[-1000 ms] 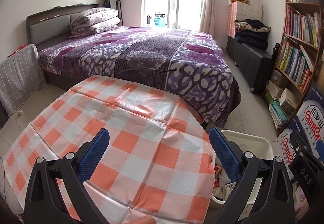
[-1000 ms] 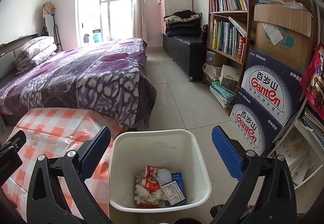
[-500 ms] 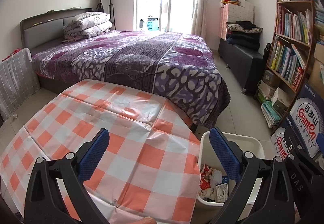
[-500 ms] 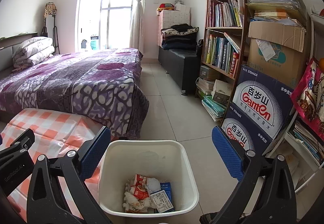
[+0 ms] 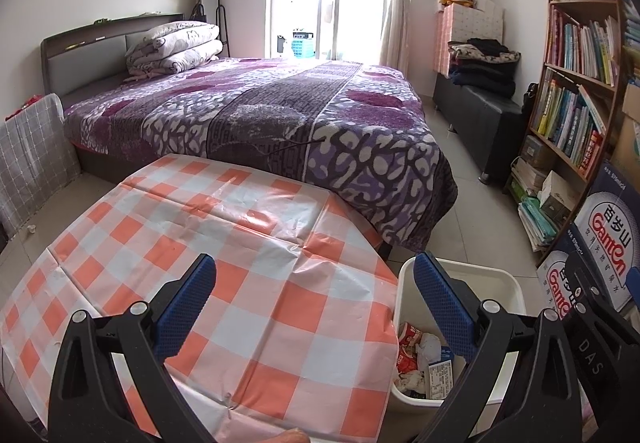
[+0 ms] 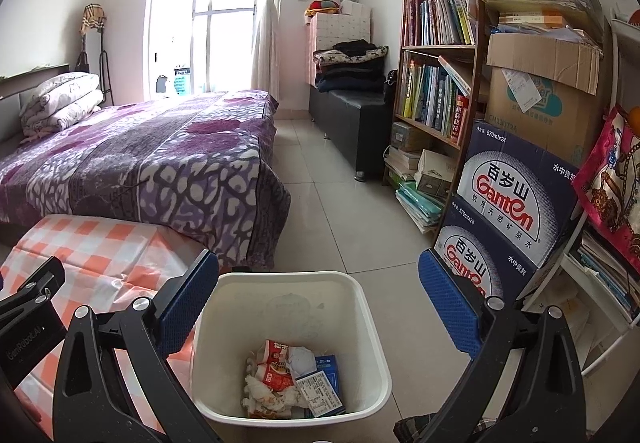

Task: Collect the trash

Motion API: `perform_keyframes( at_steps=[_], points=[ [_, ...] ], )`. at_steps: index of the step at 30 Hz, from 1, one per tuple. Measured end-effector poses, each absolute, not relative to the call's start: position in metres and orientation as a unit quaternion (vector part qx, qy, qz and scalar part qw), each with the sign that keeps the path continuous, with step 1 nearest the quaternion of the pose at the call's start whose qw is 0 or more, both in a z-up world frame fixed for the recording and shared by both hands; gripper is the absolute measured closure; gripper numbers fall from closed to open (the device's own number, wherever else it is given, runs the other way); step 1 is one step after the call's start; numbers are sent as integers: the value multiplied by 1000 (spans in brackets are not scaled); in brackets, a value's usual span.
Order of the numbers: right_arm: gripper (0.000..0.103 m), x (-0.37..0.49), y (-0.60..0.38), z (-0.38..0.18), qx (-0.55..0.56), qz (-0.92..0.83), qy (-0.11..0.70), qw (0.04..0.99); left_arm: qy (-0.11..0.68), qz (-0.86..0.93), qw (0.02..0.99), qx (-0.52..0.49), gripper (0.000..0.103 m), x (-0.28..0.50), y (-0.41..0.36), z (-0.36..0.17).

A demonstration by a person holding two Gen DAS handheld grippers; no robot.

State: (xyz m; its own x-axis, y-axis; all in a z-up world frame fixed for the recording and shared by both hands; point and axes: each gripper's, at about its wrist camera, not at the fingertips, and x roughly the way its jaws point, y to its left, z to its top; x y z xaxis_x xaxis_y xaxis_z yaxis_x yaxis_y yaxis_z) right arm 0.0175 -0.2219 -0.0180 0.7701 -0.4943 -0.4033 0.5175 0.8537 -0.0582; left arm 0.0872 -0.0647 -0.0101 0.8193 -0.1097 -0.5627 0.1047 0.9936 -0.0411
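A white trash bin [image 6: 372,323] stands on the tiled floor beside the table, holding crumpled tissues, red wrappers and a blue carton [image 6: 296,379]. My right gripper [image 6: 318,307] hangs open above the bin with nothing between its blue pads. In the left wrist view the same bin [image 5: 508,283] shows at lower right with trash [image 5: 420,359] inside. My left gripper [image 5: 314,303] is open and empty over the table's orange-and-white checked cloth [image 5: 240,243], its right pad above the bin's rim. No loose trash shows on the cloth.
A bed with a purple blanket [image 5: 280,115] stands just beyond the table. Stacked blue water cartons [image 6: 508,211], a bookshelf [image 6: 440,83] and a black bench [image 6: 352,115] line the right wall. Open floor tiles [image 6: 344,211] run between bed and shelves.
Both grippers have pulled back and risen slightly, so the bin sits lower and more fully in each view. Both stay open and empty; the trash in the bin has not moved.
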Motion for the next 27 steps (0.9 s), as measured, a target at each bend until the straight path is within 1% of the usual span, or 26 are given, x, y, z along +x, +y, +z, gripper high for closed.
perform_keyframes(
  at_steps=[27],
  points=[
    [7,21,-225,-26,39,-262,225,937,304,-47,951,15,7,90,-67,-15]
  ],
)
